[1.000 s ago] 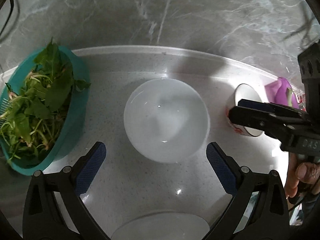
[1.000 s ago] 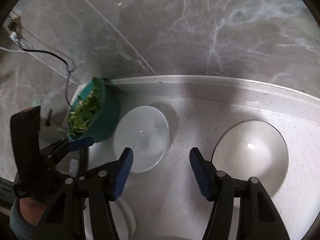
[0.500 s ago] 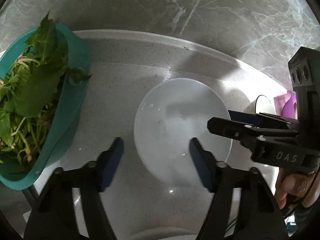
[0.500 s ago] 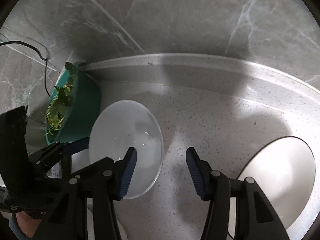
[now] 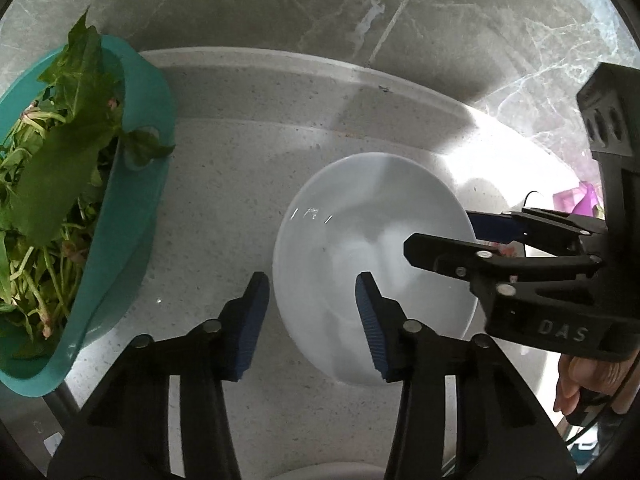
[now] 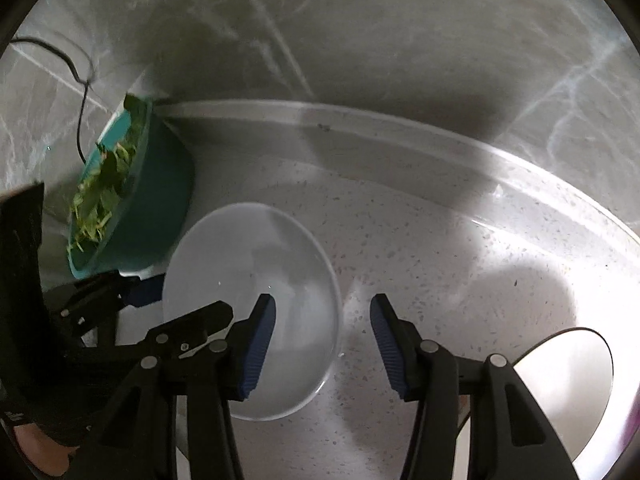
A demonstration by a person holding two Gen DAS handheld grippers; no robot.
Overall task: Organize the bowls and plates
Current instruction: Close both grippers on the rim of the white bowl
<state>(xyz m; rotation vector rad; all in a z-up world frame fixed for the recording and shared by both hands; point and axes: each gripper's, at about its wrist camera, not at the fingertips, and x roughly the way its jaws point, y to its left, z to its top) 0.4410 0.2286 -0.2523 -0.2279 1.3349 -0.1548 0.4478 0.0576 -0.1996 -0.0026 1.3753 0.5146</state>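
Two grippers straddle opposite rims of one white bowl (image 5: 372, 272) on the speckled counter (image 5: 224, 200): the left gripper (image 5: 312, 312) has its jaws apart across the near-left rim, and the right gripper (image 6: 322, 344) is likewise parted over the right rim, seemingly for a shared lift. Beyond sits a teal basket (image 5: 136, 184) of greens, and to the right a second white dish (image 6: 560, 384) sits well apart.

tongs (image 5: 310, 320): black frames | blue ribbed pads | silver screws | "DAS"

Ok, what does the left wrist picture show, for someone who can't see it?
A white bowl sits on a speckled counter, with the left gripper open astride its near rim. The right gripper reaches in opposite; a teal basket of greens stands left.
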